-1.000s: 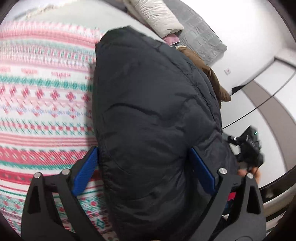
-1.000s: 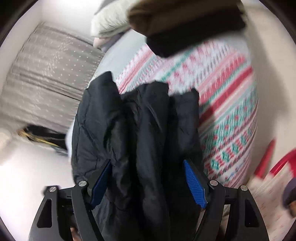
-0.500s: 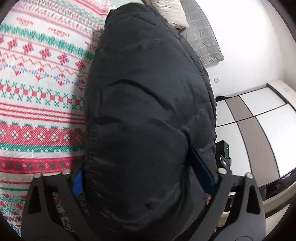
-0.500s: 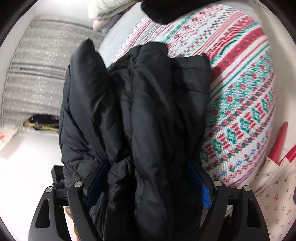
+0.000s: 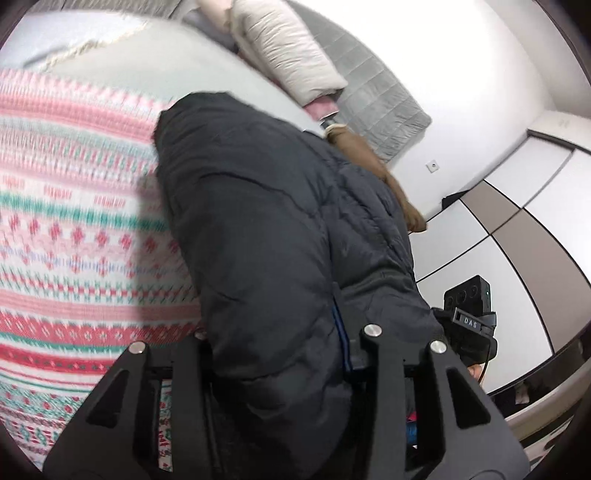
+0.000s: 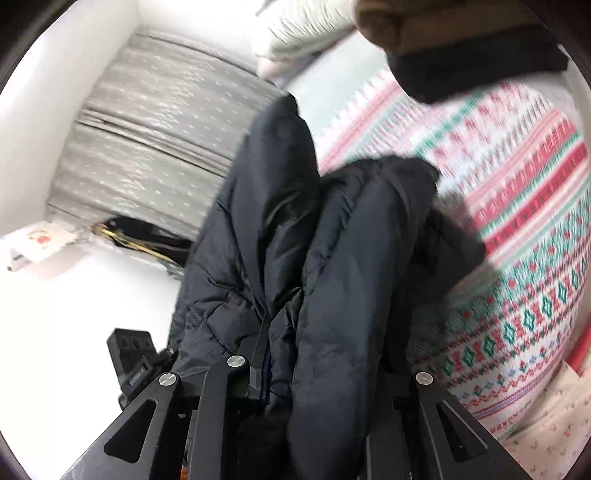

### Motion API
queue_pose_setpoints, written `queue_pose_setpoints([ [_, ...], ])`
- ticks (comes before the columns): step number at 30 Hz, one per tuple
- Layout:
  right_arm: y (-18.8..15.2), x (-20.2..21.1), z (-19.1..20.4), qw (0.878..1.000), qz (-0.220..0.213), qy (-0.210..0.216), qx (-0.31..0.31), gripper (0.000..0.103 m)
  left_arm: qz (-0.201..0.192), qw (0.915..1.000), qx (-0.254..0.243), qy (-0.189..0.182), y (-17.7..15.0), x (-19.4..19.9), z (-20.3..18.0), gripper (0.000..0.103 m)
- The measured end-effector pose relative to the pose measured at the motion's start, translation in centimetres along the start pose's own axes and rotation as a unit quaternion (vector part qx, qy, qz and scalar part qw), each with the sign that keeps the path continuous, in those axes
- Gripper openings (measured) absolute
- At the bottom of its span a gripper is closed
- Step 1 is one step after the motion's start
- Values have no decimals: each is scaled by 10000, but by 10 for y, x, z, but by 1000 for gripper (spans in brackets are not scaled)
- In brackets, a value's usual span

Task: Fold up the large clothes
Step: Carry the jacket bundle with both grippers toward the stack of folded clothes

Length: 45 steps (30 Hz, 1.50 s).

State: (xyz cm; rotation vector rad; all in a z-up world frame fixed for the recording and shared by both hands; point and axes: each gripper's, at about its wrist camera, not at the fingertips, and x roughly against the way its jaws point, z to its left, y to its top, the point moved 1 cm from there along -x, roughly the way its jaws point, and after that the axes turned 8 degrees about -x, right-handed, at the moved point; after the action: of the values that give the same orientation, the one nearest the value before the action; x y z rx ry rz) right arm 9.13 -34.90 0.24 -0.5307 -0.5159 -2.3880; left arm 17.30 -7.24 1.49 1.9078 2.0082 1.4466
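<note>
Where the black arms of the left gripper (image 5: 273, 339) fill the bottom of its view, the fingers are pressed in on a thick bunch of the black jacket (image 5: 266, 229), its puffy, quilted shell bulging between them. The right gripper (image 6: 325, 365) pinches another bunch of the same jacket (image 6: 332, 258), whose smooth, slightly shiny fabric rises from the jaws in long rounded ridges with stitched seams. In both views the jacket stretches away from the fingers over the blanket (image 5: 74, 229), a knitted-looking cover with red, pink and green bands of small repeated figures on white; whether the jacket lies on it or hangs above it cannot be told. In the left view the other gripper's black housing shows at the jacket's right side, beyond the blanket's near edge.

Past the jacket's far end, toward the far edge of the blanket, a brown garment (image 6: 436, 18) lies with a black piece (image 6: 476, 74) just under it in the right view. Beyond the blanket, a plain pale sheet (image 5: 147, 66) covers the bed, and a cream ribbed pillow (image 5: 284, 48) rests against a grey quilted headboard (image 5: 380, 96) with square stitching. White wall and pale cabinet doors (image 5: 517, 229) with a taupe band stand furthest back.
</note>
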Motion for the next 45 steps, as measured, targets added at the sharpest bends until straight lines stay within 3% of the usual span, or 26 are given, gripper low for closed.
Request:
queue_pose_setpoints([
  [5,25,23,34,9980,-358,442,292,18,-279,9983,-520,28,53,18,-40,40],
  [11,72,49,84,9937,-621,530,762,18,-606,9933,-983,-62,120,17,-80,39],
  [20,174,126,171,9791,-1379,272,1470,18,-1040,9827,-1346,-737,225,-15,-138,38],
  [24,203,164,191,9747,-1640,190,1505,18,-1300,9758,-1414,-1049,249,-26,-157,38],
  [28,213,174,191,9780,-1493,303,1428,17,-1301,9778,-1259,-1058,231,-26,-145,38],
  [32,196,142,153,9884,-905,55,1217,18,-817,9890,-969,-761,189,-31,-101,39],
  [36,162,66,96,9948,-98,-334,954,18,-10,9981,-526,-314,125,-49,-33,39],
  [40,121,-20,23,9926,823,-706,551,19,795,9968,-65,98,59,-65,39,39],
  [43,95,-60,-19,9866,1321,-898,338,31,1424,9895,-229,19,30,-61,64,49],
  [45,92,-63,-34,9850,1478,-877,138,52,1703,9851,-219,-52,26,-56,69,54],
])
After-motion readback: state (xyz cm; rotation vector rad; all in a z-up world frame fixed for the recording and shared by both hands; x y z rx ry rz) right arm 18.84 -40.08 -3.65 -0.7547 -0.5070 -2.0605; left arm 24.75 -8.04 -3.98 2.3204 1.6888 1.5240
